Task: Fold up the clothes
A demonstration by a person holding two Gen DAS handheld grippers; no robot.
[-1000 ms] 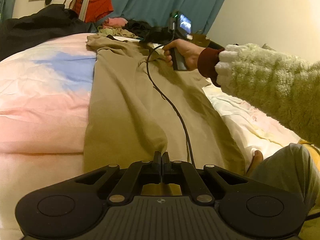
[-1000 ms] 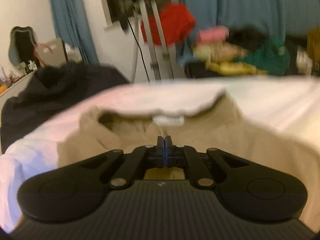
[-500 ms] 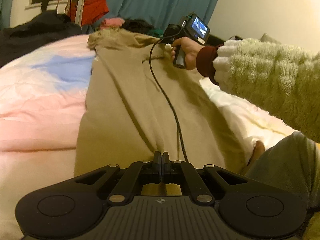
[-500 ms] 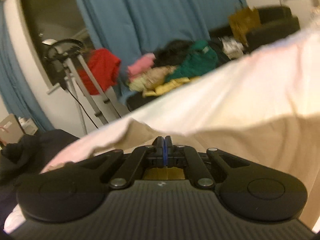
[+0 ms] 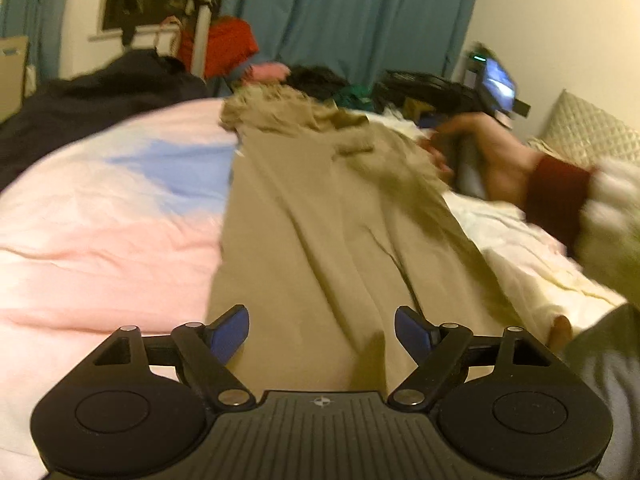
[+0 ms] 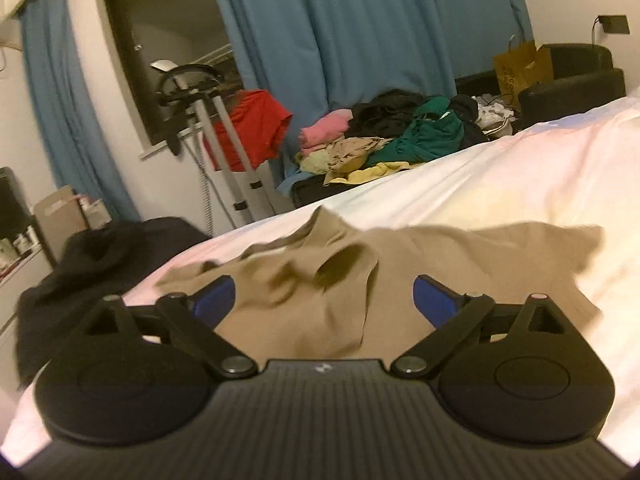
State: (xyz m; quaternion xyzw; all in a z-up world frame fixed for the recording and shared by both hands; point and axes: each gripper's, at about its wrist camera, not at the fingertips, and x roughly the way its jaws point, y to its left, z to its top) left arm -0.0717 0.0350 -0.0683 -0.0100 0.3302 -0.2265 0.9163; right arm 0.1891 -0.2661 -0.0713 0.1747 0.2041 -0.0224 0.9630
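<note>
Now left claw (image 5: pixel 322 332) agape, right claw (image 6: pixel 324 300) agape, tan garment (image 5: pixel 320 232) flat

I log the tan garment (image 5: pixel 320 240) as soft matt cloth, creased, lying on a smooth pink, blue and cream cotton-like bedcover (image 5: pixel 100 220). My left gripper (image 5: pixel 322 330) and right gripper (image 6: pixel 324 300) read as matt black ribbed plastic with small shiny metal pivot pins, the 2 pads (image 5: pixel 228 334) on each a smooth blue rubbery finish. Beyond: blue woven curtains (image 6: pixel 360 40), a fluffy pile sleeve (image 5: pixel 612 216), a glossy black armchair (image 6: pixel 572 80), a brown paper bag (image 6: pixel 520 66).
</note>
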